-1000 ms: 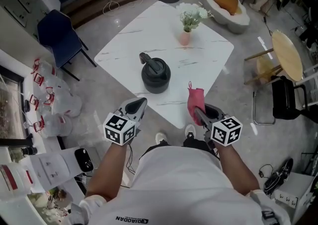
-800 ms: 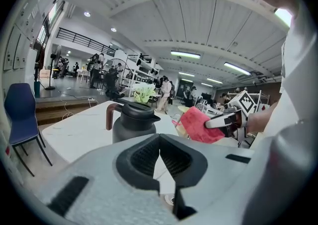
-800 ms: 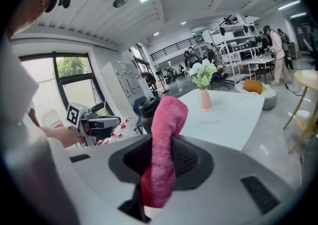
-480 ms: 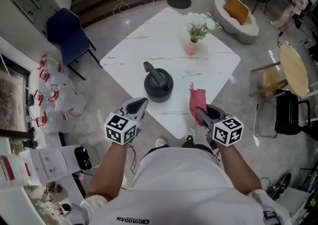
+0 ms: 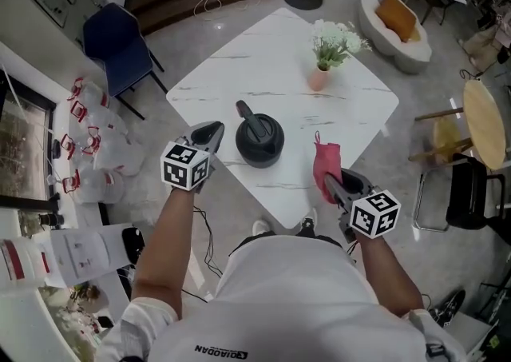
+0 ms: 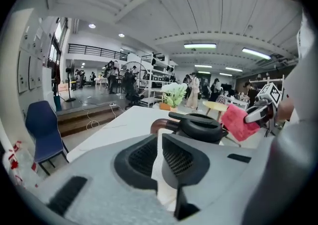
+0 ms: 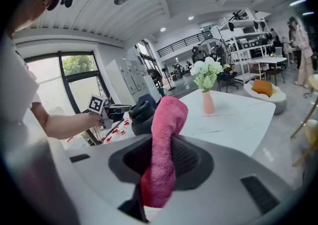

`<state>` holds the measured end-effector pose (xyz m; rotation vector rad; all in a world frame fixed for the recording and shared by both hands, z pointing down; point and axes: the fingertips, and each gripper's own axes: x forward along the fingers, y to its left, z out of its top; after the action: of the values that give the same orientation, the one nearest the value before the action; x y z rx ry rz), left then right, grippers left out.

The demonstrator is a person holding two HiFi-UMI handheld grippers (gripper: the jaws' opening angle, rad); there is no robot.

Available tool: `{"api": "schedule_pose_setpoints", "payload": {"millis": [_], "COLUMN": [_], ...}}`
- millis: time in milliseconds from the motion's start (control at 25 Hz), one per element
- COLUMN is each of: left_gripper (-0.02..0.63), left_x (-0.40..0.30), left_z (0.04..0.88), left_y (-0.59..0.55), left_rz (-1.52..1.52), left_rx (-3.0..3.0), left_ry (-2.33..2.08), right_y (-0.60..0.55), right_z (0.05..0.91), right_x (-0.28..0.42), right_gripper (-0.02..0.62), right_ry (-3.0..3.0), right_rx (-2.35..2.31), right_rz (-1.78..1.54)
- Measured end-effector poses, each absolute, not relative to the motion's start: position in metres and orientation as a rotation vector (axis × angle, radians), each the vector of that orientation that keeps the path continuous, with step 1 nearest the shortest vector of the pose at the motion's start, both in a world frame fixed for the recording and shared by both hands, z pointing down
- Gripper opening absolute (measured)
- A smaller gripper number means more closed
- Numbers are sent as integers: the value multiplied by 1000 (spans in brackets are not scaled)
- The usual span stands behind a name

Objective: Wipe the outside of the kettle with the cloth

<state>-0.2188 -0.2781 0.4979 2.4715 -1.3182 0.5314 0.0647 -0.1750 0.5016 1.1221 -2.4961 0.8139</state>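
The dark grey kettle [image 5: 259, 141] stands near the front corner of the white marble table [image 5: 263, 57], its handle toward the back left. My left gripper [image 5: 214, 130] reaches over the table's left edge just left of the kettle. Its jaws are opening by a slim gap with nothing between them; in the left gripper view [image 6: 160, 144] the kettle [image 6: 201, 127] sits close ahead. My right gripper [image 5: 330, 183] is shut on the pink cloth [image 5: 326, 162], which stands upright to the right of the kettle. The cloth [image 7: 164, 149] fills the right gripper's jaws.
A pink vase with white flowers [image 5: 321, 74] stands behind the kettle on the right. A blue chair [image 5: 120, 49] and white plastic bags [image 5: 88, 153] are on the left; a round wooden table [image 5: 485, 113] and a black chair [image 5: 471, 192] are on the right.
My left gripper has moved forward and now reaches beside the kettle at the table's left edge. The right gripper has shifted slightly with the cloth still in it.
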Motion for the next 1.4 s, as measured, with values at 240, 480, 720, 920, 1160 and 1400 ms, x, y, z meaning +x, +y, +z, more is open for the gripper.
{"api": "schedule_pose_setpoints", "payload": {"millis": [240,480,720,920,1160,1400], "left_gripper": [125,222,225,236,227,175], "left_x": [-214,-191,-178,-170,-159,-152], "left_z": [518,532,545,548,557,561], "left_y": [-321,-336,-343,-344,-343,-341], "left_rz": [867,1097,1216,1337,1472,1568], "left_rx": [2615,2767,2812,2851,2876,2863], "left_ry": [-1184,-945,-750,-561,-334,-191], "right_y": [-190,-201,-207,-208,-210,-212], "right_z": [509,516,521,525,529,532], "right_x": [70,78,78,84,93,95], "right_gripper": [104,104,104,104,104,104], "right_ry": [-2474,-2443,-2429,-2410,-2390,-2386], "right_rx": [1145,1167,1176,1191,1209,1211], "right_rz": [837,859,874,890,905,916]}}
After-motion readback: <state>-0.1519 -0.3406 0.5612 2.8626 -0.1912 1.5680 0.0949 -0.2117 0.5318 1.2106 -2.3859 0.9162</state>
